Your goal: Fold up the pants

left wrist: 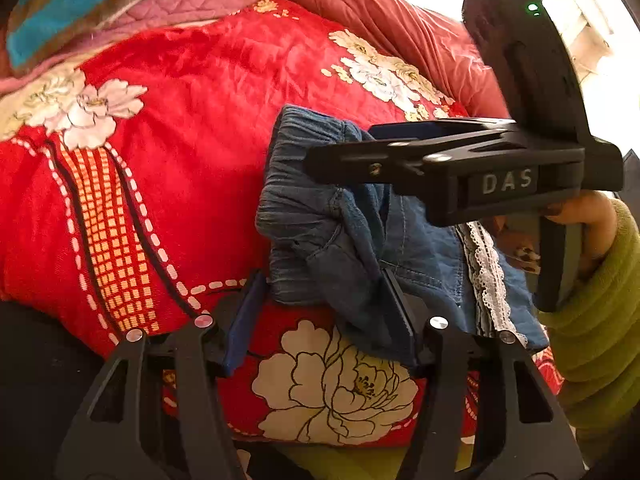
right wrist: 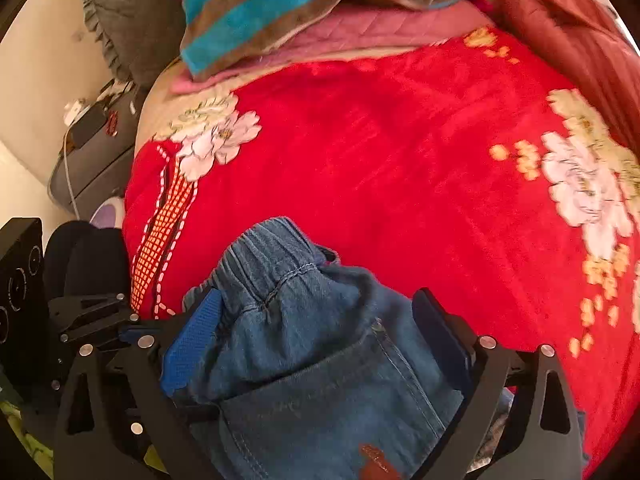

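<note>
Because the red blanket (right wrist: 400,140) gives a broad soft bed to fold on, the jeans (right wrist: 320,360) lie bunched at its near edge, waistband up. The right gripper (right wrist: 320,340) straddles that bundle, jaws spread, seemingly to gather it. The left gripper (left wrist: 324,320) stands half-open at the denim's corner, one pad touching cloth, nothing pinched.

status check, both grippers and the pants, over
Left gripper open, denim edge between its fingers. Right gripper straddling bunched waistband, grip unclear. Pants crumpled on red floral blanket, not yet folded. Nothing in the way.
</note>
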Tool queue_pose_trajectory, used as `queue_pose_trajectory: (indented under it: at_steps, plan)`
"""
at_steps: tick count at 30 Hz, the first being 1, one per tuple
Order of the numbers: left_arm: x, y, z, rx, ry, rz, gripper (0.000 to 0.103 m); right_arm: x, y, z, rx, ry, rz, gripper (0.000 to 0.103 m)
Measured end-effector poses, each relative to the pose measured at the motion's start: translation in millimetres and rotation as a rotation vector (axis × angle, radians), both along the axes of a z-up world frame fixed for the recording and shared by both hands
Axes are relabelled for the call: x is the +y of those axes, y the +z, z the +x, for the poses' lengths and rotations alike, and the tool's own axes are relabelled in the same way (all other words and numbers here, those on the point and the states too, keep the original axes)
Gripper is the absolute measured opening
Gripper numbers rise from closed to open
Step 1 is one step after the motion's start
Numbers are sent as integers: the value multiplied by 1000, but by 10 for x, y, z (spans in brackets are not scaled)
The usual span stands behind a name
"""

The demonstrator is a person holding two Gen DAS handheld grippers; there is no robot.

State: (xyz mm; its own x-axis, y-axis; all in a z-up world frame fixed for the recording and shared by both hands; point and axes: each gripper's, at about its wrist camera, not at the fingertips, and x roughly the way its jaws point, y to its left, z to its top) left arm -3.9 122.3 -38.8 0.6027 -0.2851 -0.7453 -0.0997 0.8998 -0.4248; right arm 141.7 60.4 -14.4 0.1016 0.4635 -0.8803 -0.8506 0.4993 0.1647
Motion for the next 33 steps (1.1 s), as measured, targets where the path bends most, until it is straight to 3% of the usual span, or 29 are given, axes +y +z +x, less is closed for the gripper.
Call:
queue_pose_trajectory:
  at_steps: [4, 6, 8, 14, 20, 28, 33]
  plan:
    - [34, -19, 5, 1, 2, -37, 50, 83, -102, 38, 45, 38, 10, 80]
    - [48, -31, 13, 3, 3, -52, 50, 121, -138, 27, 75, 67, 28, 63]
    - [55, -39, 14, 6, 2, -61, 51, 148, -157, -8, 93, 100, 47, 54]
    - [24, -7, 39, -3, -3, -72, 55, -46, 2, -79, 62, 96, 114, 32]
    - [-150, 172, 76, -27, -48, -115, 58, -561, 392, -159, 53, 44, 294, 31]
    - [-704, 409, 201, -33, -175, -134, 62, -1335, 669, -195, 13, -59, 413, 32]
    - [-1149, 490, 310, -32, -273, -146, 62, -1881, 727, -230, -20, -134, 481, 50]
